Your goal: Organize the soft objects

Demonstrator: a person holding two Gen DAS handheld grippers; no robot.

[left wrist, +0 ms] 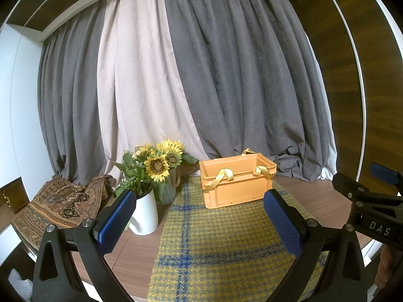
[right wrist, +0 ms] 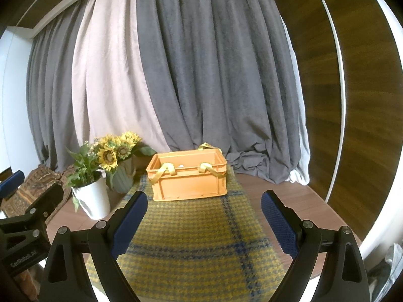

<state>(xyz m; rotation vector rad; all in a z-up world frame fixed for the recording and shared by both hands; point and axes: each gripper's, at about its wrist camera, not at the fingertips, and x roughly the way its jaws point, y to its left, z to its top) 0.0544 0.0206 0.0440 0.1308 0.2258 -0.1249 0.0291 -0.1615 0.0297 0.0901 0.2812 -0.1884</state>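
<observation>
Both the left tongs (left wrist: 199, 216) and right tongs (right wrist: 204, 222) are gaping wide, gripping nothing, hovering above the plaid cloth (right wrist: 191, 239) before the orange crate (right wrist: 187, 176).

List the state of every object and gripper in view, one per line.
Left gripper: open, empty.
Right gripper: open, empty.
Orange crate: upright, lidless, yellow straps draped over rim.
Plaid cloth: spread flat under crate.
White vase: upright.
Patterned fabric: crumpled.
</observation>
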